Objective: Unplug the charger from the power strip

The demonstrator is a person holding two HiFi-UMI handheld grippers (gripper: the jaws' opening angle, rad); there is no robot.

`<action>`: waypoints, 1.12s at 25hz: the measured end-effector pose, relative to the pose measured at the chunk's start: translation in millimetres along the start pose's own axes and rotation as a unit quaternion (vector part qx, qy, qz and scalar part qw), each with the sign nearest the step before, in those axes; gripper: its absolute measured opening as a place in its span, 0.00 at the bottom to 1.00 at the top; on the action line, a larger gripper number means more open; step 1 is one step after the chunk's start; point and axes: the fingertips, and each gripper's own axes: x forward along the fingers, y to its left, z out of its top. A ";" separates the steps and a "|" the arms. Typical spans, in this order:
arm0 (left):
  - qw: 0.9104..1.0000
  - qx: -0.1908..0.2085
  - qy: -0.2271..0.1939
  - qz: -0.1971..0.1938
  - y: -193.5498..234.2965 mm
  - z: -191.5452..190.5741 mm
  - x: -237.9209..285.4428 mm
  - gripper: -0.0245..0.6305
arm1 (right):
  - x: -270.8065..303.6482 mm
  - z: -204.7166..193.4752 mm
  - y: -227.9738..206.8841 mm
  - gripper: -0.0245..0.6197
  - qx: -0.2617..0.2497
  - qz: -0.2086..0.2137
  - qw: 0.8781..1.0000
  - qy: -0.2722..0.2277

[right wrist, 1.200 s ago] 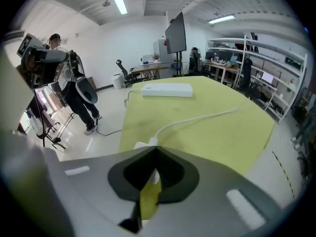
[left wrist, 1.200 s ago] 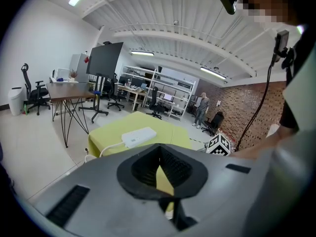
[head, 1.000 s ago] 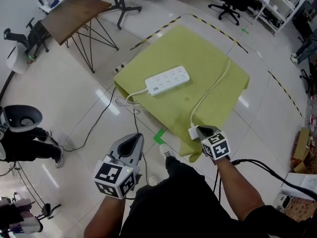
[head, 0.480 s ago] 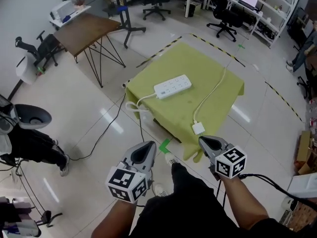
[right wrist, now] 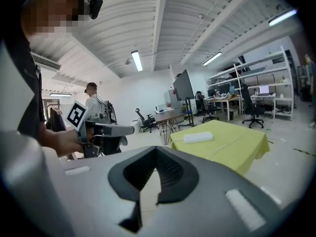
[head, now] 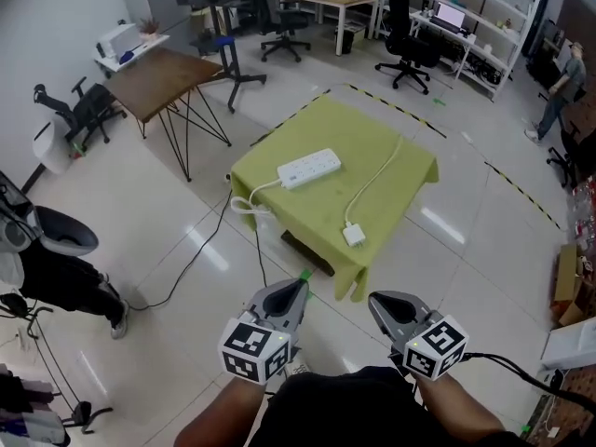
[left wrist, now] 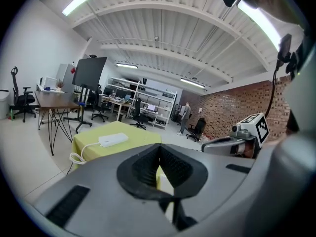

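Bare floor (head: 419,259) lies open up to the table (head: 372,128); on it only the strip (head: 309,169), charger (head: 354,235) and cable (head: 377,177) obstruct; a cord (head: 244,203) loops off its left corner.

The right tongs (head: 384,304) leave the charger (head: 354,235) on the desk (head: 396,170) and, like the left tongs (head: 294,293), draw back to the frame's bottom.

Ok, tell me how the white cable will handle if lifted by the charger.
The cable lies in a loose curve across the cloth, so it will probably droop and trail. The charger is a small block, likely rigid and light. The cable's far end runs over the cloth's edge and may tug.
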 end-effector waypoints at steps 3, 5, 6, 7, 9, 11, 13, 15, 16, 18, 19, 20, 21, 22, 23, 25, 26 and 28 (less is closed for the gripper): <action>1.000 -0.007 -0.015 0.022 -20.0 -5.4 -6.0 0.05 | -33.9 -11.6 -5.2 0.04 0.006 0.006 1.000 0.009; 0.999 -0.012 -0.027 0.040 -34.0 -8.1 -7.6 0.05 | -58.1 -13.9 -6.5 0.04 -0.005 0.013 1.000 0.010; 0.998 -0.015 -0.033 0.048 -41.1 -8.8 -9.1 0.05 | -69.8 -13.6 -5.9 0.04 -0.011 0.017 1.000 0.008; 0.998 -0.018 -0.038 0.056 -48.6 -9.2 -11.2 0.05 | -80.9 -12.7 -5.0 0.04 -0.016 0.020 1.000 0.006; 0.997 -0.019 -0.044 0.068 -67.6 -11.3 -15.2 0.05 | -102.7 -12.3 -5.2 0.04 -0.025 0.024 0.999 0.001; 0.996 -0.018 -0.045 0.076 -90.4 -18.2 -17.6 0.05 | -124.1 -18.7 -8.4 0.04 -0.024 0.029 0.999 -0.002; 0.996 -0.019 -0.041 0.083 -110.3 -27.0 -18.6 0.05 | -142.7 -28.1 -13.2 0.04 -0.019 0.031 0.999 -0.003; 0.995 -0.018 -0.035 0.092 -124.6 -35.0 -20.4 0.05 | -156.1 -36.8 -16.9 0.04 -0.015 0.031 0.999 -0.003; 0.995 -0.016 -0.032 0.097 -129.9 -38.3 -22.4 0.05 | -161.0 -41.4 -17.4 0.04 -0.012 0.032 0.999 -0.003; 0.994 -0.014 -0.031 0.108 -138.4 -43.1 -27.1 0.05 | -170.7 -50.4 -16.3 0.04 -0.006 0.036 0.999 -0.004; 0.993 -0.015 -0.032 0.112 -142.3 -44.7 -28.4 0.05 | -175.8 -53.8 -15.9 0.04 -0.005 0.037 0.999 -0.004; 0.993 -0.019 -0.034 0.114 -146.2 -46.1 -28.7 0.05 | -180.5 -56.4 -15.9 0.04 -0.006 0.038 0.999 -0.005; 0.993 -0.023 -0.036 0.114 -150.0 -47.5 -28.3 0.05 | -184.3 -58.2 -16.1 0.04 -0.008 0.038 0.999 -0.006; 0.992 -0.028 -0.037 0.113 -153.8 -49.1 -27.5 0.05 | -187.1 -59.8 -16.5 0.04 -0.008 0.039 0.999 -0.007; 0.992 -0.032 -0.036 0.112 -157.7 -50.8 -26.5 0.05 | -189.2 -61.2 -16.9 0.04 -0.008 0.040 0.999 -0.007; 0.993 -0.032 -0.035 0.110 -165.7 -53.2 -24.4 0.05 | -192.6 -63.5 -18.0 0.04 -0.007 0.041 0.999 -0.008; 0.993 -0.030 -0.034 0.110 -169.2 -53.7 -23.6 0.05 | -194.1 -63.7 -18.7 0.04 -0.007 0.042 0.999 -0.009; 0.993 -0.026 -0.032 0.111 -173.7 -53.8 -22.2 0.05 | -196.6 -62.2 -20.3 0.04 -0.009 0.042 0.999 -0.011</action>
